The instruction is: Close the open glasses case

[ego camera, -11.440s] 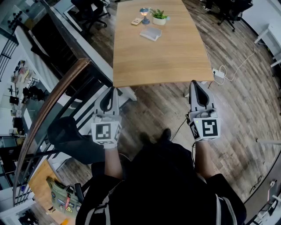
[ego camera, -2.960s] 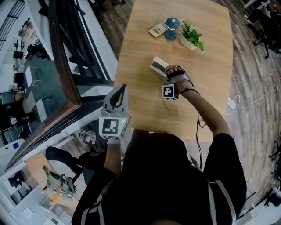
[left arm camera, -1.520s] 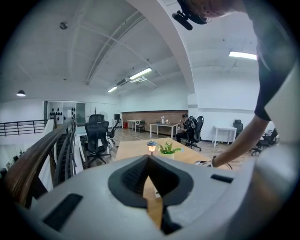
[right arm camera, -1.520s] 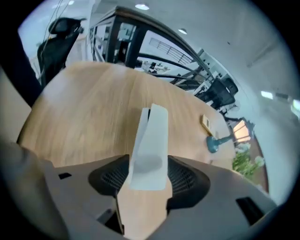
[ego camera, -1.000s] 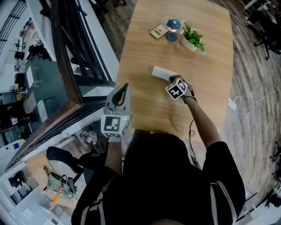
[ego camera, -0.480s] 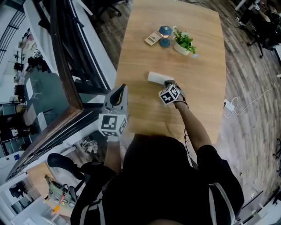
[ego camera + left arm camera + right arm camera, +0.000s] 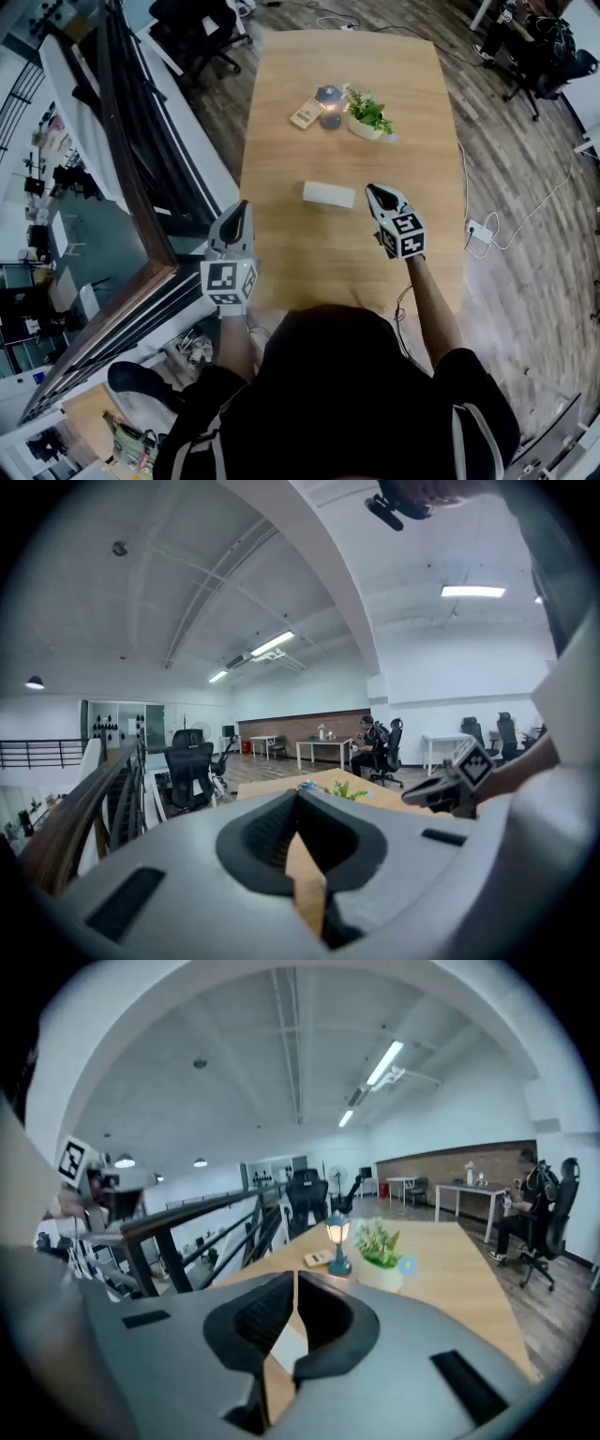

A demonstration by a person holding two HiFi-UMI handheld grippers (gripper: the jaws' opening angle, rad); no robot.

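The glasses case (image 7: 328, 194), a pale oblong box, lies flat with its lid down in the middle of the wooden table (image 7: 291, 253). My right gripper (image 7: 372, 190) hovers just right of the case, apart from it, its jaws shut on nothing. My left gripper (image 7: 242, 207) hangs at the table's near left edge, well left of the case, its jaws also together and empty. In the right gripper view the right gripper (image 7: 294, 1277) points along the table, its jaws closed. In the left gripper view the left gripper (image 7: 298, 795) aims across the table, and the right gripper (image 7: 448, 785) shows raised at the right.
At the table's far end stand a potted plant (image 7: 366, 117), a small lamp (image 7: 328, 97) and a flat card-like item (image 7: 307, 113). A dark railing (image 7: 131, 169) runs along the left. A cable and adapter (image 7: 476, 230) lie on the floor at the right.
My right gripper has lifted off the case and drawn back to its right. The case, seen with its lid up three seconds ago, now lies closed. The left gripper has hardly moved.
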